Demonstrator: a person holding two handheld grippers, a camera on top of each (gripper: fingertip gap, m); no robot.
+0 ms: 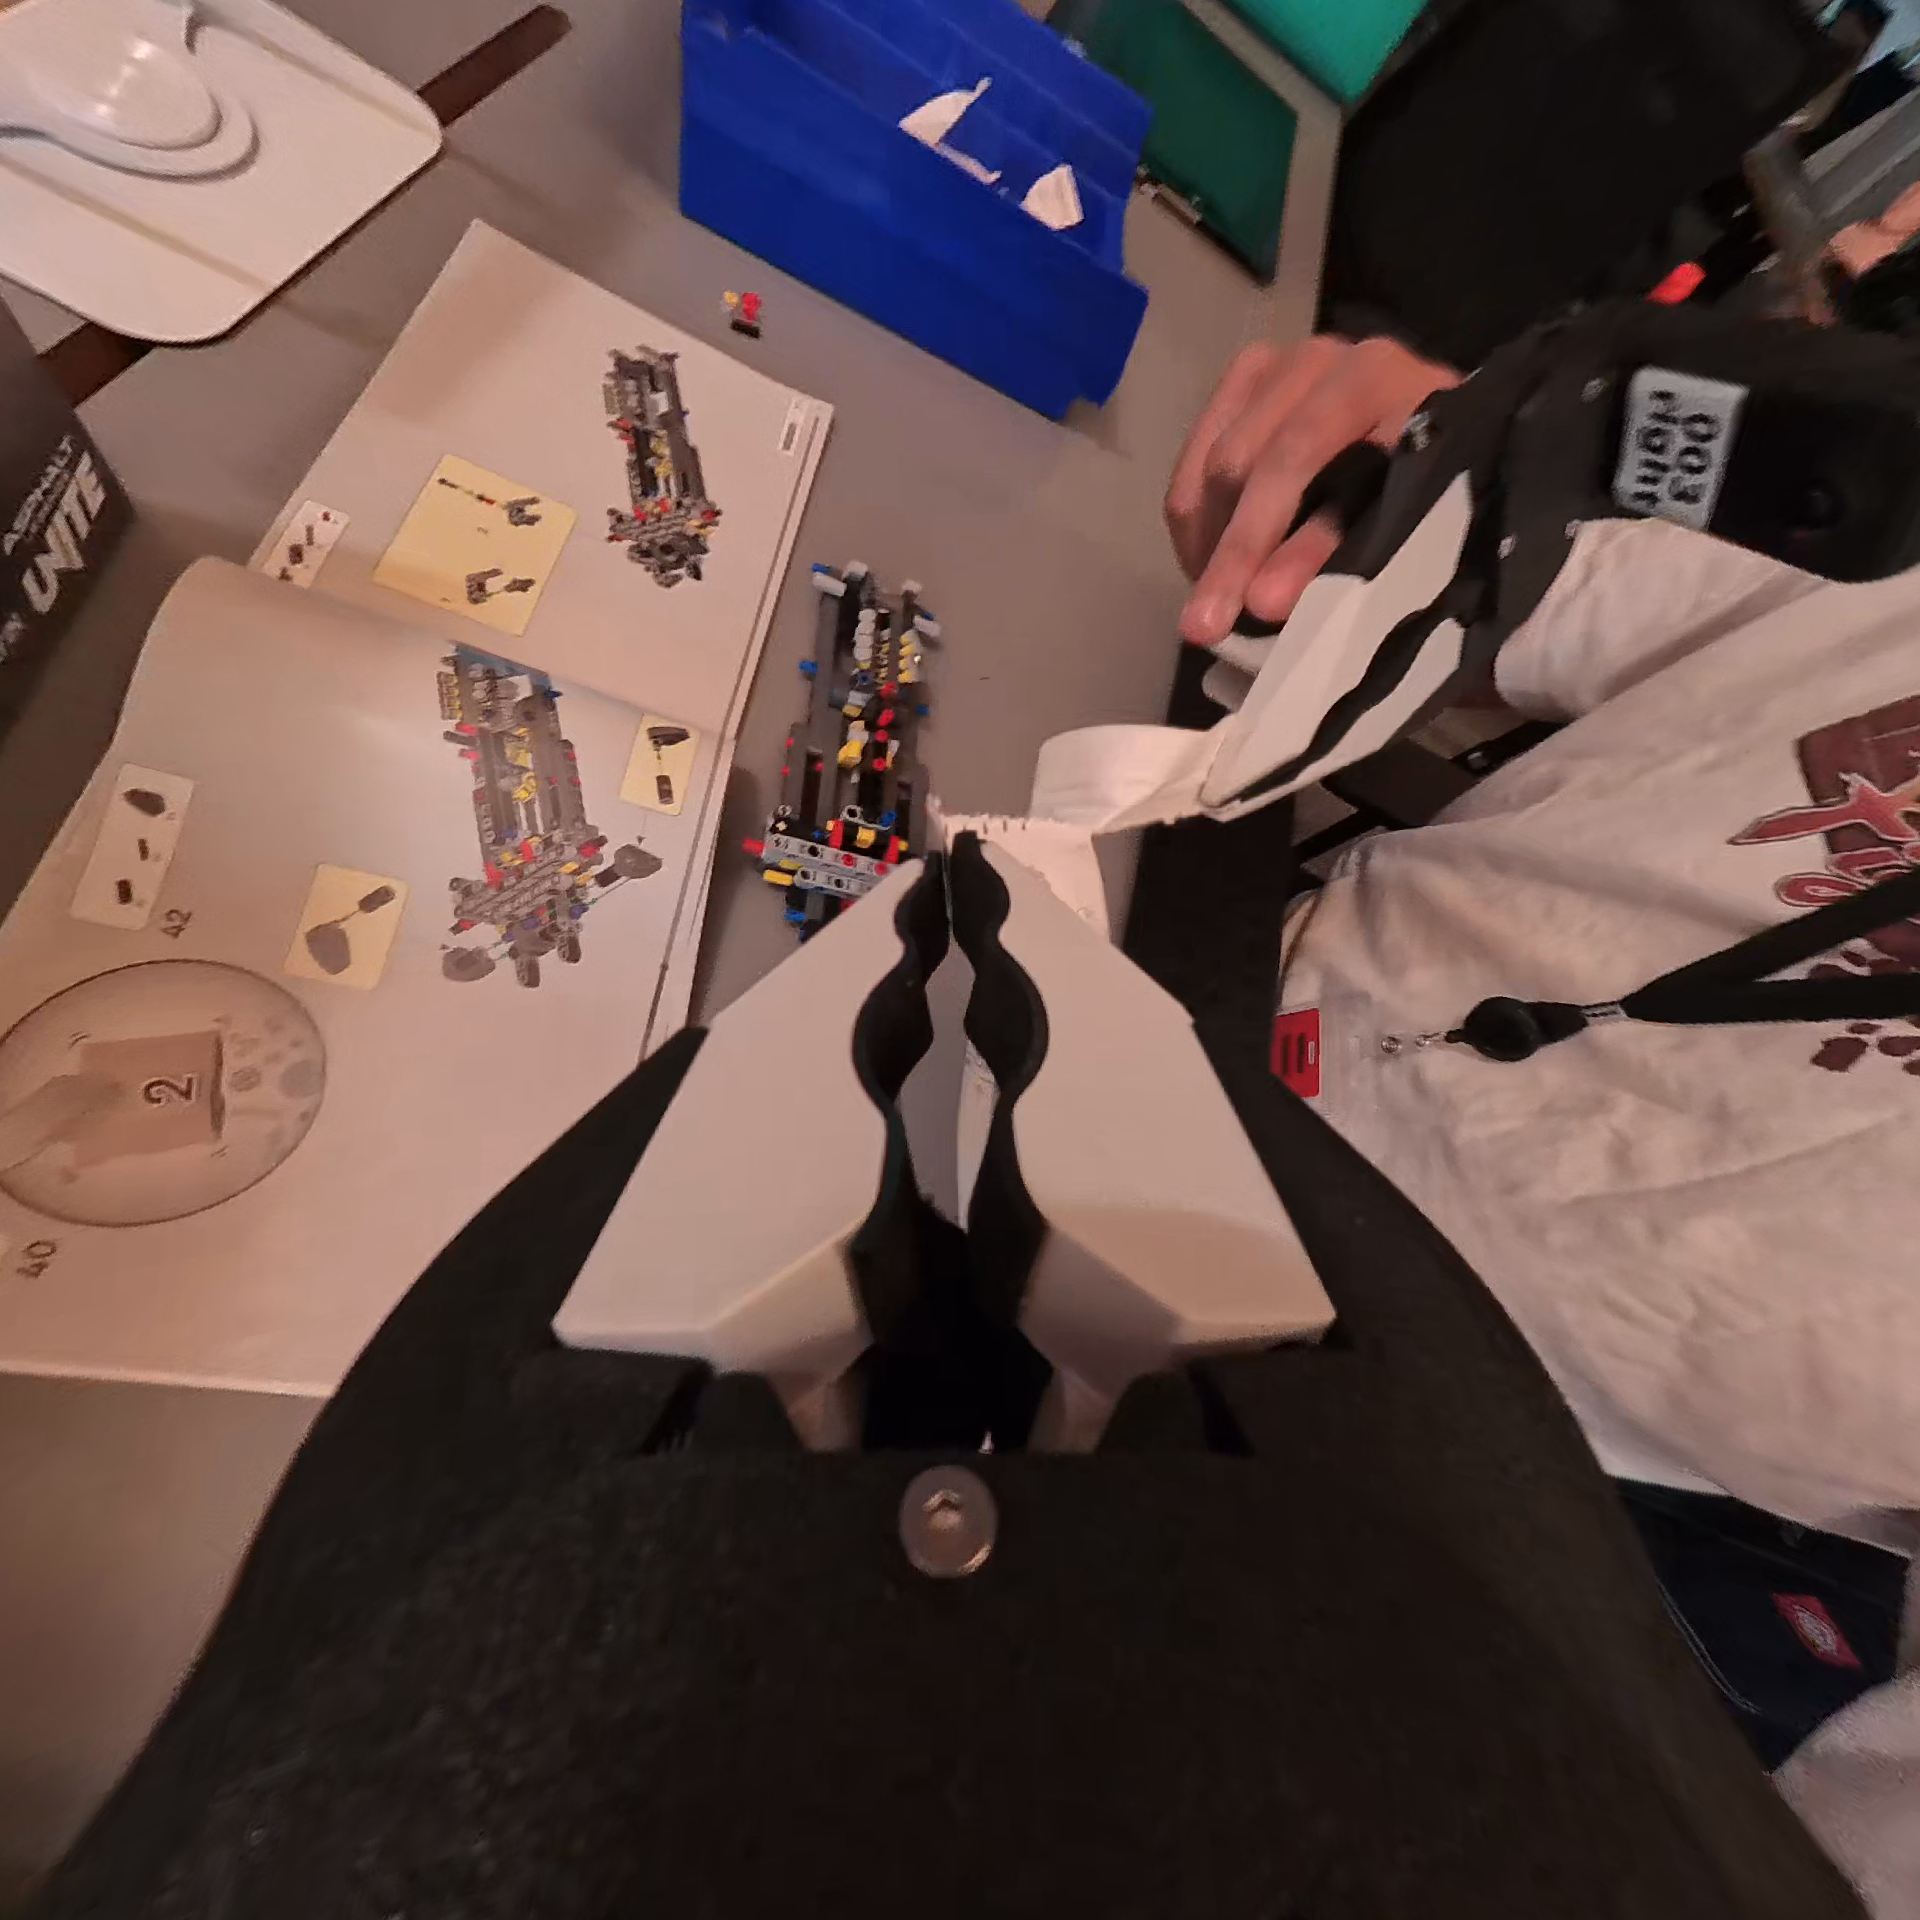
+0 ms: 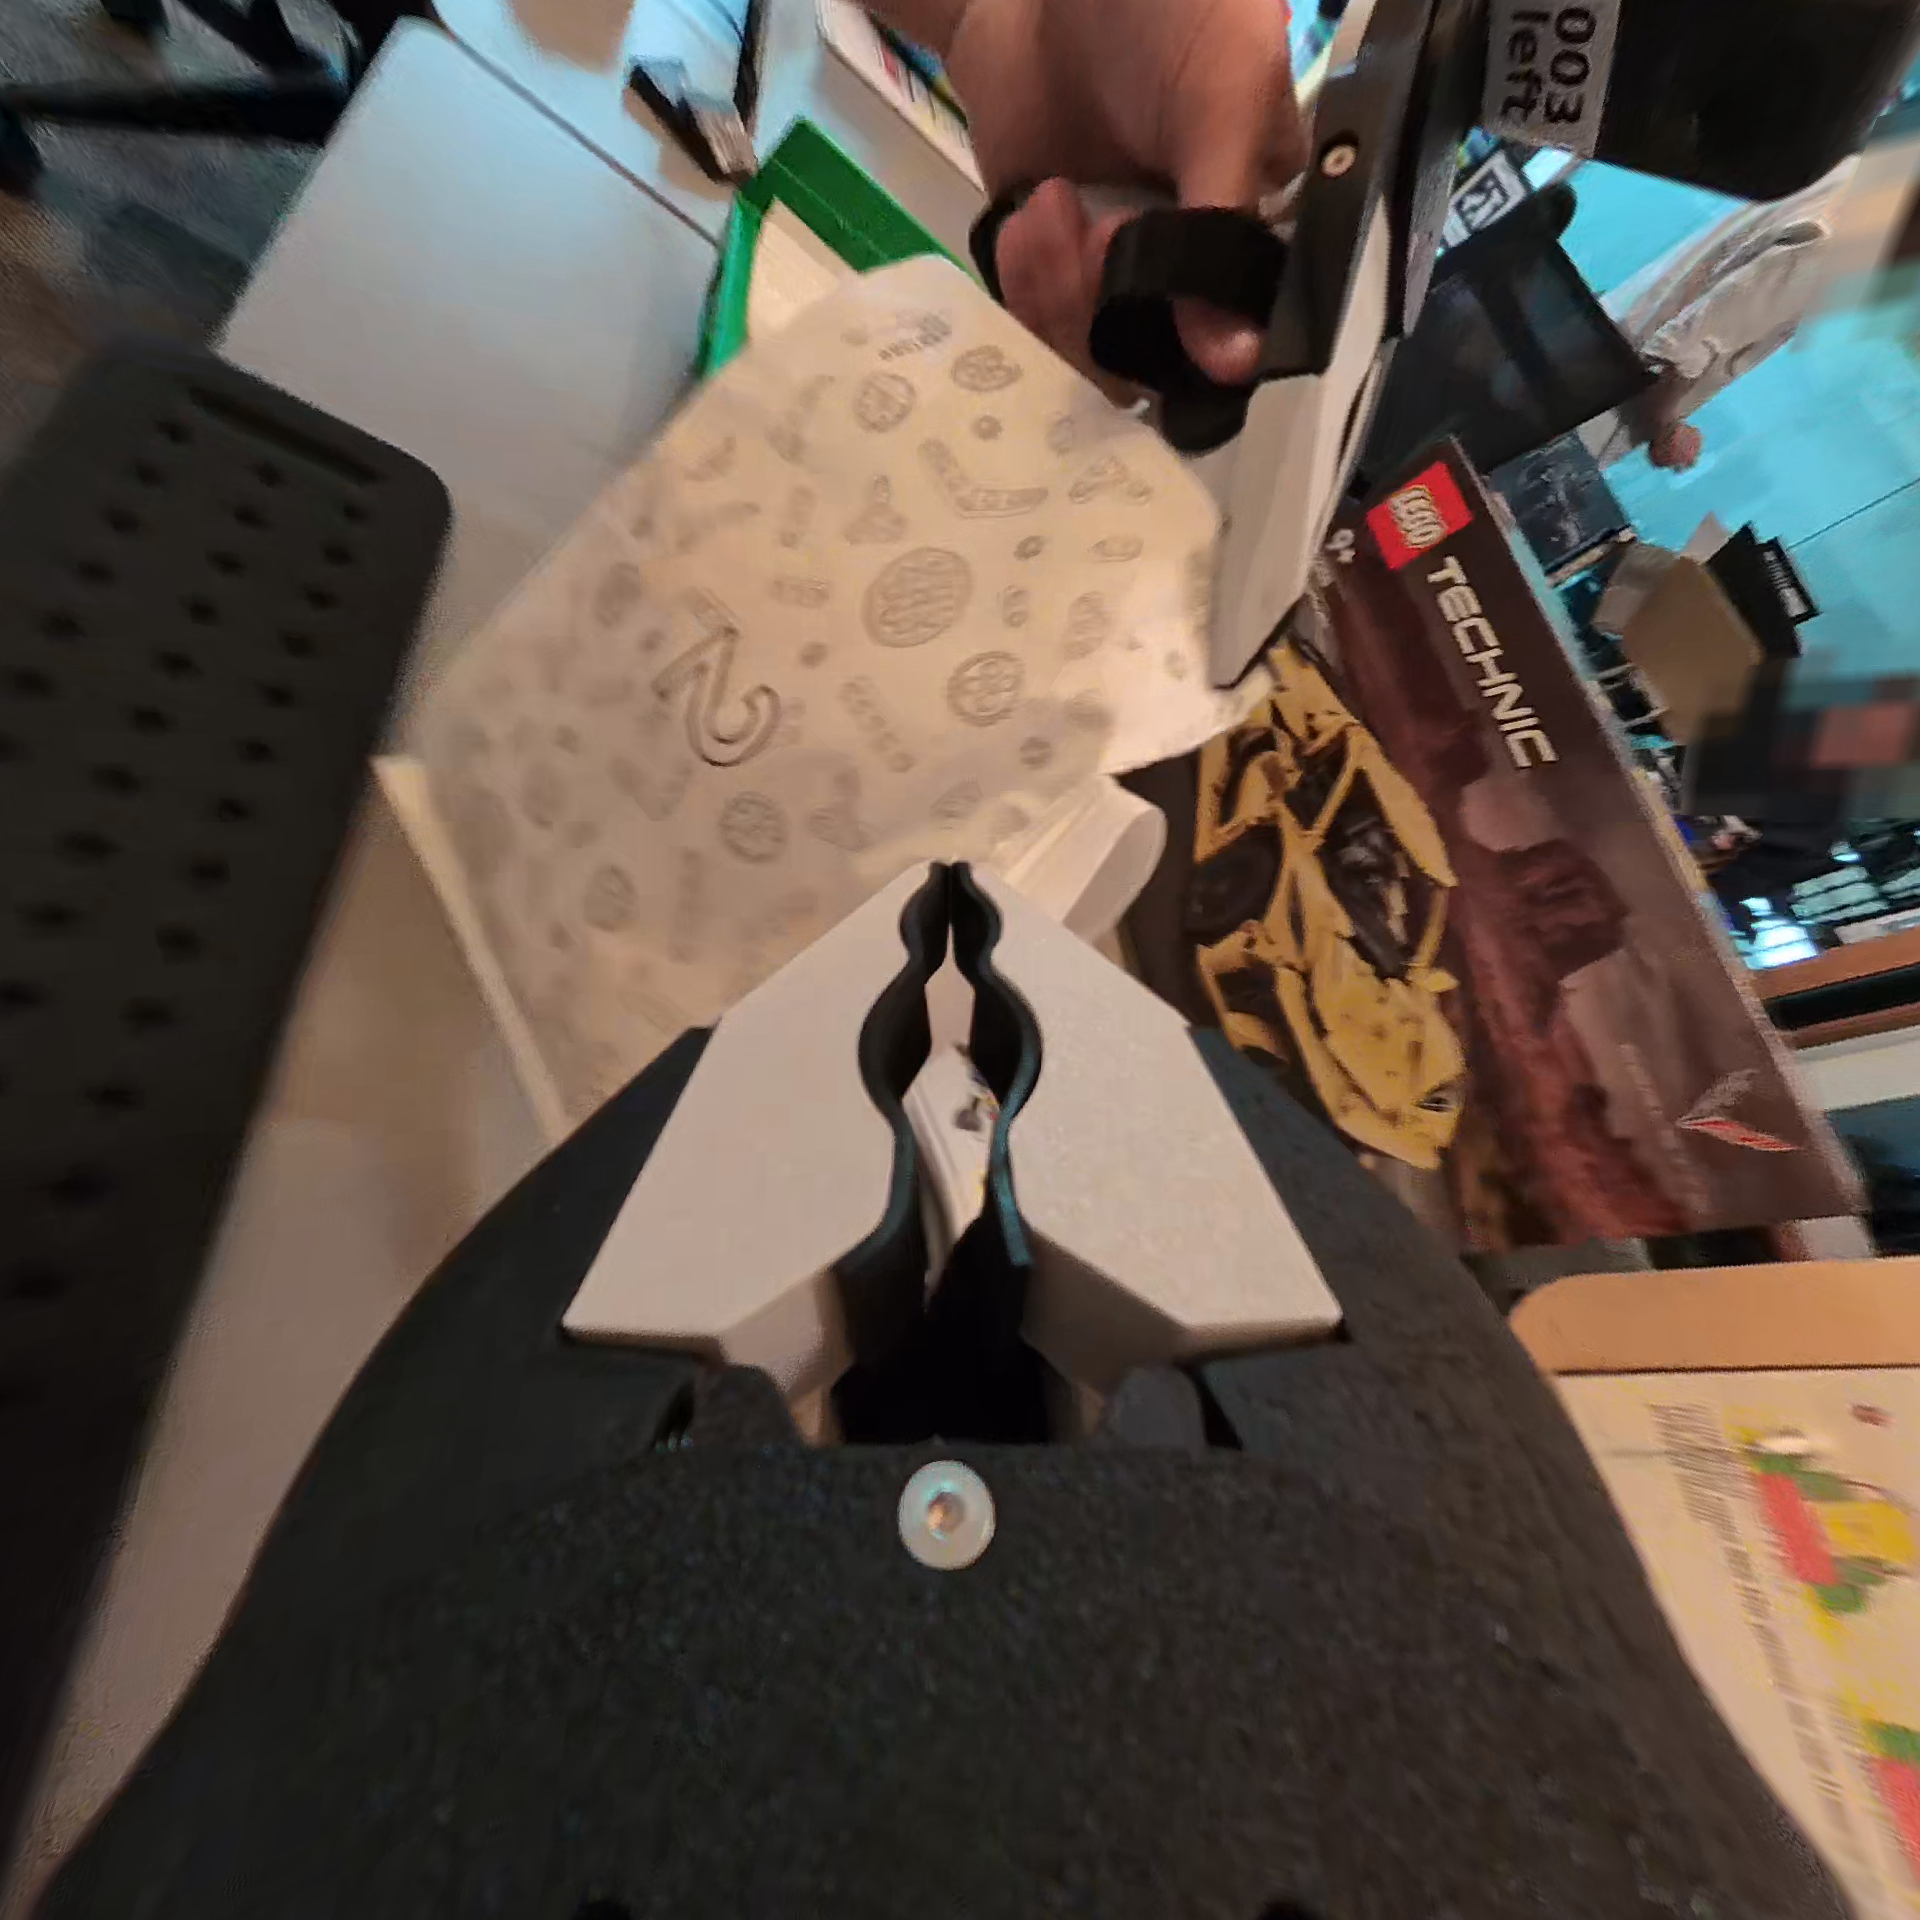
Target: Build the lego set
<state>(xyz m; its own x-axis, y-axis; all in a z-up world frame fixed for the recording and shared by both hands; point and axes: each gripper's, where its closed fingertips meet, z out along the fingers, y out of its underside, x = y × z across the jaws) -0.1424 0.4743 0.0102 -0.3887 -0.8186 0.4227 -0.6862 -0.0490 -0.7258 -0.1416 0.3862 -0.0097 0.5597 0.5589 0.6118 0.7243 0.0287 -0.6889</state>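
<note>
A white paper parts bag (image 1: pixel 1091 769) printed with grey part shapes hangs between both grippers above the table edge. My left gripper (image 1: pixel 948 868) is shut on its torn, serrated edge. My right gripper (image 1: pixel 1221 800) is shut on the other side of the same bag. In the right wrist view the bag (image 2: pixel 831 644) spreads out ahead of my right gripper (image 2: pixel 951 883), and my left gripper (image 2: pixel 1236 675) pinches its far corner. A long, partly built lego chassis (image 1: pixel 857 738) lies on the grey table beside the open instruction booklet (image 1: pixel 416 790).
A blue bin (image 1: pixel 904 177), a white tray (image 1: pixel 156 156) and a black box (image 1: pixel 52 540) stand around the booklet. A small red piece (image 1: pixel 743 310) lies loose. The set's box (image 2: pixel 1507 831), a green bin (image 2: pixel 821 208) and a black perforated panel (image 2: pixel 156 727) are nearby. The tips of one gripper are about 10 cm away from the tips of the other. From the right gripper's tips to the black perforated panel (image 2: pixel 156 727) is close to 25 cm.
</note>
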